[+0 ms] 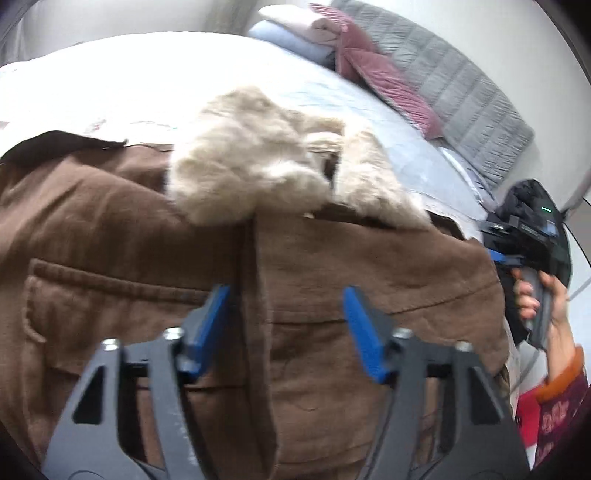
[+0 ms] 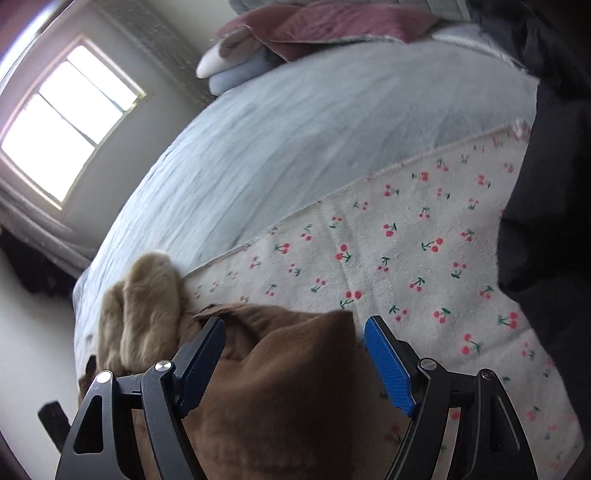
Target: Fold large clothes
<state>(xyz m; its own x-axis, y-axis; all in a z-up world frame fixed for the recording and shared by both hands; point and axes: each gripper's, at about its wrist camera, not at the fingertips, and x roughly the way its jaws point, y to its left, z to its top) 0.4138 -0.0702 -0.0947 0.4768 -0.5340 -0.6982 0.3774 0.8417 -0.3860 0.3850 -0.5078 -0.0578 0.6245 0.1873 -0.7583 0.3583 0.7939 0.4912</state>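
Note:
A brown corduroy jacket (image 1: 110,229) with a beige fur collar (image 1: 251,166) lies spread on the bed. My left gripper (image 1: 286,295) hovers open over its chest, the front edge running between the blue pads (image 1: 362,332), which do not press on it. In the right wrist view a bulge of the same jacket (image 2: 288,387) sits between the fingers of my right gripper (image 2: 295,328), which stands open. The fur collar (image 2: 144,306) lies to its left. From the left wrist view, my right gripper (image 1: 496,258) is at the jacket's right edge, held by a hand (image 1: 546,306).
The jacket rests on a cherry-print blanket (image 2: 406,240) over a pale blue sheet (image 2: 314,122). Folded clothes (image 1: 295,33) and a grey quilt (image 1: 461,85) sit at the bed's far end. A dark garment (image 2: 554,184) lies at right. A window (image 2: 66,114) is at left.

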